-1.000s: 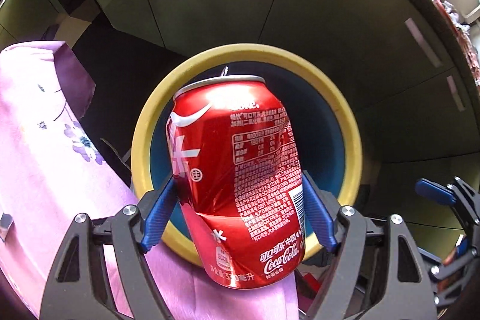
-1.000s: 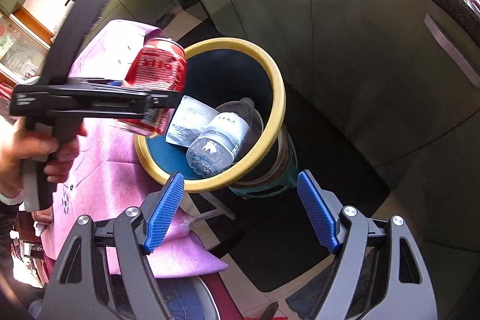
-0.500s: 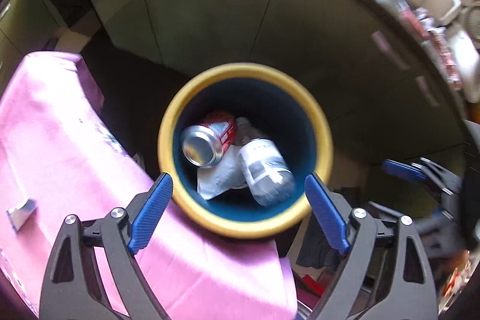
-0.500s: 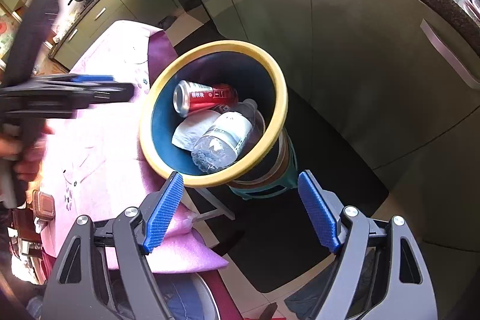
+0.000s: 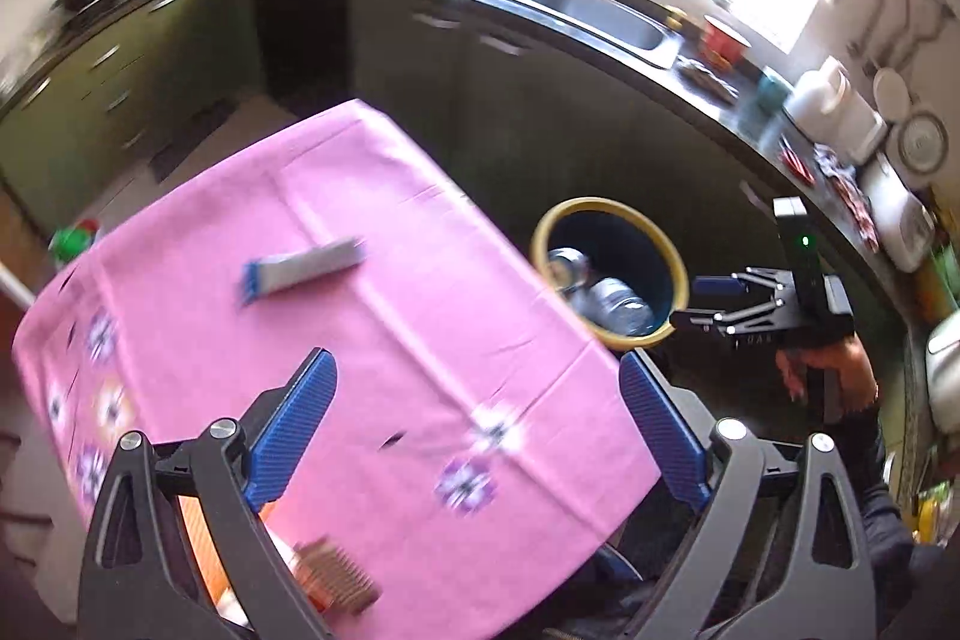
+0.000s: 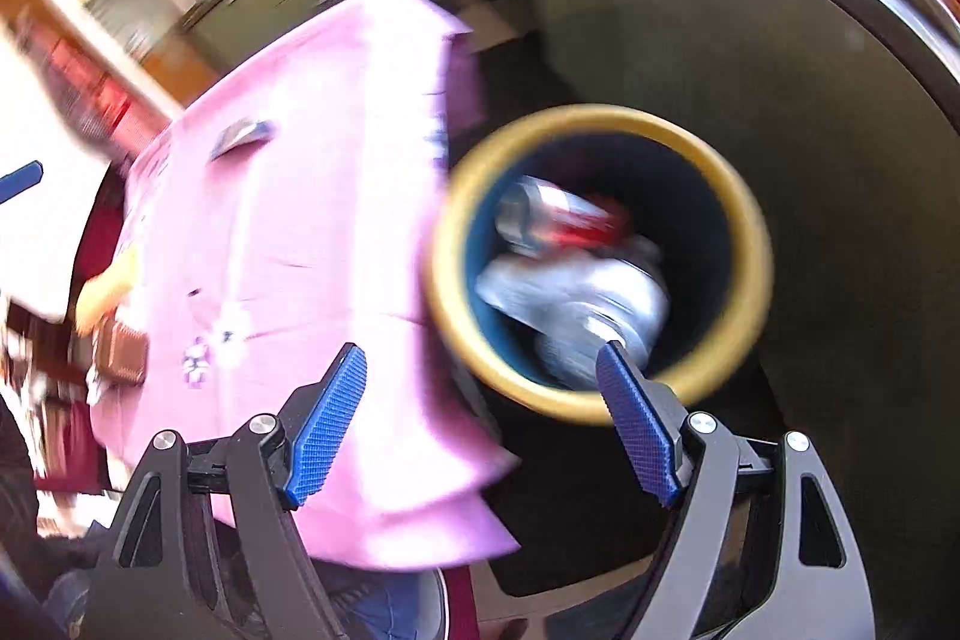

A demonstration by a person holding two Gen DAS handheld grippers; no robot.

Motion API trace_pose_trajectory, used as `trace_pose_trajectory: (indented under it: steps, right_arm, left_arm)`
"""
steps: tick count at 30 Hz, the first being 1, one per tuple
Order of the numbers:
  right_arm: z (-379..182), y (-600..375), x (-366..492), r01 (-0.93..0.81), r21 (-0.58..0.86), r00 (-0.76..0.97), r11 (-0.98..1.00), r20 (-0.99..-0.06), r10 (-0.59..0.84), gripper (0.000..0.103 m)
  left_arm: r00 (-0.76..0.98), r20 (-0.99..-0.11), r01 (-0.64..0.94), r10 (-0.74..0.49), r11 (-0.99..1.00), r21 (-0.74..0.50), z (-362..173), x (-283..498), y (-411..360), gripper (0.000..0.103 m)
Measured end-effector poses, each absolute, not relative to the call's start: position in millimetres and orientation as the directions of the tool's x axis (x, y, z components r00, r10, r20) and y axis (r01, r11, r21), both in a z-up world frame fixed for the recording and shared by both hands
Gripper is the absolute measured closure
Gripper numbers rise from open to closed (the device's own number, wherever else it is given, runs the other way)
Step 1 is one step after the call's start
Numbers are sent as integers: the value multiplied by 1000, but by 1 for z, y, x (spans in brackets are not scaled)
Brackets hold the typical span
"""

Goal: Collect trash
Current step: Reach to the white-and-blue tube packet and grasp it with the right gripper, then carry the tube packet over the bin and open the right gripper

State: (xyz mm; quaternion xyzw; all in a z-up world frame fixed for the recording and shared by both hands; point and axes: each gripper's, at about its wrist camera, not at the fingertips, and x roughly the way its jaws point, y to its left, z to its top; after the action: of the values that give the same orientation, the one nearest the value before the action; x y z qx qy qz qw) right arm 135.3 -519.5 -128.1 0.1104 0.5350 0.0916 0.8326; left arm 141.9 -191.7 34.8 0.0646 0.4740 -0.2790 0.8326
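A blue bin with a yellow rim (image 5: 600,205) (image 6: 600,115) stands off the pink-clothed table's (image 5: 390,280) (image 6: 300,220) far right edge. Inside lie a red cola can (image 5: 564,265) (image 6: 564,220) and a clear plastic bottle (image 5: 618,310) (image 6: 588,292). A silver wrapper with a blue end (image 5: 300,271) (image 6: 243,136) rests on the cloth. My left gripper (image 5: 474,361) hangs high over the table, its jaws opening with nothing between them. My right gripper (image 6: 480,352) (image 5: 720,304) is open and bare, beside the bin's near rim.
A brown ridged object (image 5: 336,574) (image 6: 123,349) lies at the table's near edge. Dark cabinets and a cluttered counter with a sink (image 5: 600,16) curve behind the bin. A person's hand (image 5: 828,370) grips the right tool. A green bottle (image 5: 75,238) shows past the table's left edge.
The left gripper let the cola can fall into the bin, then pulled up and back over the table. The right gripper swung left, so the table edge now fills its view.
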Motion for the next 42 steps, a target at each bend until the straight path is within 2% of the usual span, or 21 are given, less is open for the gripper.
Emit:
trace_pose_trajectory:
  steps: [6,10,15,19,24,27,28,30,31,34,42]
  right_arm:
    - [-113,-400,203,-322,223,375,920,-862,340,24]
    - [-110,-322,256,-475,107,374,873,-874,311,24]
    - [-123,-254,324,-554,37,355,831,-893,276,25]
    - [-141,-229,369,-566,13,307,825,-925,225,36]
    - [-163,-210,393,-579,26,234,815,-952,197,40]
    - [-170,-206,396,-576,20,216,817,-961,176,54]
    - [-172,-206,394,-573,21,214,820,-961,174,61]
    - [-174,-209,390,-561,15,220,828,-961,166,68]
    - [-174,-211,389,-555,15,224,832,-960,167,75]
    - [-169,-218,380,-531,59,219,846,-954,204,84]
    - [-134,-252,318,-473,165,250,865,-917,311,87]
  left_arm:
    - [418,-821,389,-388,894,-223,15,102,-92,13]
    - [431,-822,343,-373,910,-233,4,82,-55,13]
    - [429,-808,322,-404,904,-281,-6,67,-31,12]
    - [438,-796,314,-417,901,-299,-11,62,-20,12]
    - [429,-790,302,-439,893,-333,-21,63,-11,10]
    - [417,-786,293,-456,886,-359,-28,66,-7,10]
    - [418,-786,290,-455,887,-359,-30,67,-7,10]
    - [426,-783,289,-453,888,-357,-31,66,-7,10]
    - [430,-780,291,-455,888,-357,-31,66,-8,10]
    - [435,-771,304,-464,882,-360,-31,64,-11,10]
    - [469,-751,351,-465,878,-324,-31,52,-30,9]
